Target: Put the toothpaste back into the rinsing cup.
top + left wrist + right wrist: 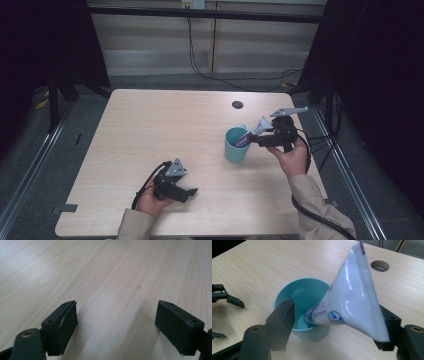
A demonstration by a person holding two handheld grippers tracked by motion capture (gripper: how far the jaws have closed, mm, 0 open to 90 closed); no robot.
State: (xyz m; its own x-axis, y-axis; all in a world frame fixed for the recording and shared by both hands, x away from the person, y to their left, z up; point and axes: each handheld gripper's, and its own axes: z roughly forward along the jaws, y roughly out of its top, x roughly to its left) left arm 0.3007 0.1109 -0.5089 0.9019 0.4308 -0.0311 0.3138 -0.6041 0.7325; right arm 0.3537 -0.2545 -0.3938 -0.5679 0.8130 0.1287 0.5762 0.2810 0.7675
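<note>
In the high view, a teal cup (pixel 236 145) is seen standing upright on the surface (pixel 165 120), right of the middle and nearer the right edge than the left. A toothpaste tube (pixel 251 134) is leant in it, cap end down inside the cup, flat crimped end raised toward the right edge; its long axis is tilted up and to the right. The right tongs (pixel 256 140) are held level beside the cup, pointed toward the left edge. The left tongs (pixel 191 193) are rested near the front edge, left of the middle, well apart from the cup. Wide bare wood is left across the far and left parts of the surface, with a round cable hole (pixel 237 104) toward the far edge.

In the left gripper view, the left tongs (pixel 116 322) are shown spread wide, with bare wood between them.

In the right gripper view, the right tongs (pixel 337 327) are spread; the tube's (pixel 352 300) wide end is laid against the right-hand jaw, clear of the other, so it is not pinched.
</note>
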